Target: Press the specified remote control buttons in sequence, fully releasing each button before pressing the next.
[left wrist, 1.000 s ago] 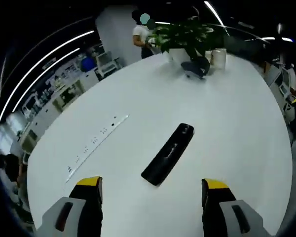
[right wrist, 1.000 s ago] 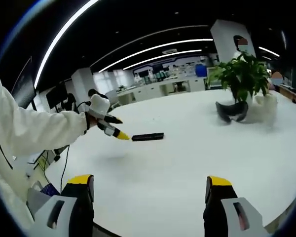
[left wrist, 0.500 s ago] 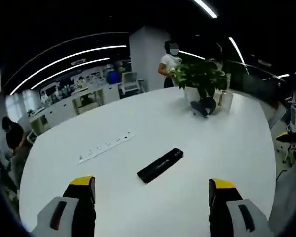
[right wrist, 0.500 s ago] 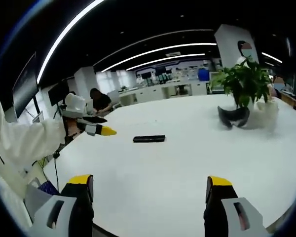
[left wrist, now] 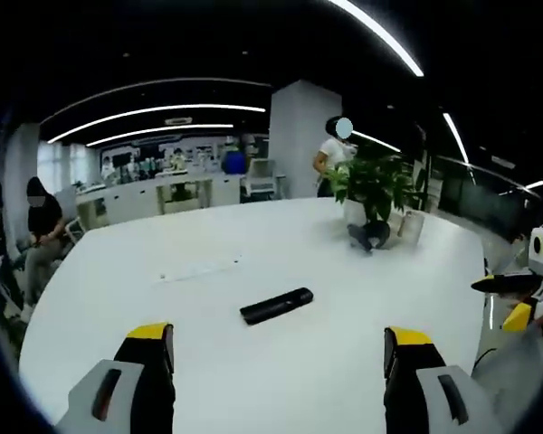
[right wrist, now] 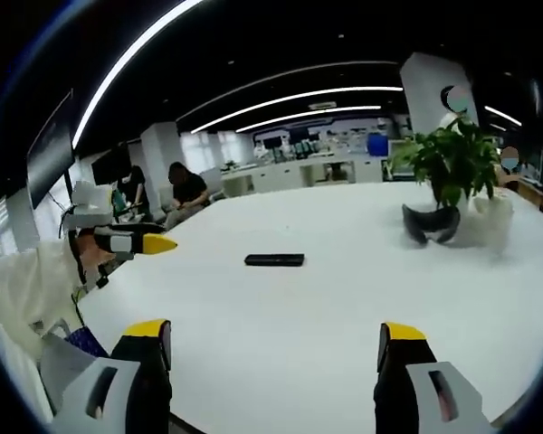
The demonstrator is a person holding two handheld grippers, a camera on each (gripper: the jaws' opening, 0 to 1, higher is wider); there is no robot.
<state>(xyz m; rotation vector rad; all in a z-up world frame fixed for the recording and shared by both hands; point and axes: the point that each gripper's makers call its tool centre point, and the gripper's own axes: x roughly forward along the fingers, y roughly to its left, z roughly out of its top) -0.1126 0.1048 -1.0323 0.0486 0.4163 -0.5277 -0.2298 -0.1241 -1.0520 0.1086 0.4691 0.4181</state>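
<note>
The big white table (left wrist: 362,298) takes up the middle and lower part of both of my views, its pale top running from my jaws up to the office at the back, where long light strips (right wrist: 299,95) curve across a dark ceiling. At the table's far end a leafy potted plant (left wrist: 373,183) stands in the upper right of the left gripper view and again at the upper right of the right gripper view, with a dark headset-like thing (right wrist: 431,223) lying on the table just in front of it and a small white cup (left wrist: 406,226) just beside it. A person in a white top (left wrist: 335,155) stands behind the plant, and another person in dark clothes (right wrist: 186,192) sits past the table's edge at the upper left of the right gripper view. My left gripper (left wrist: 277,348) is held with its yellow-tipped jaws wide apart and nothing between them; it also shows at the left edge of the right gripper view, off the table's side. My right gripper (right wrist: 273,346) is likewise spread wide with nothing between its jaws, and its yellow tip peeks in at the right edge of the left gripper view. The black remote control (left wrist: 276,306) lies flat on the table, just above centre between my left jaws, well apart from both grippers. A thin white strip (left wrist: 199,269) lies on the table to its upper left.
</note>
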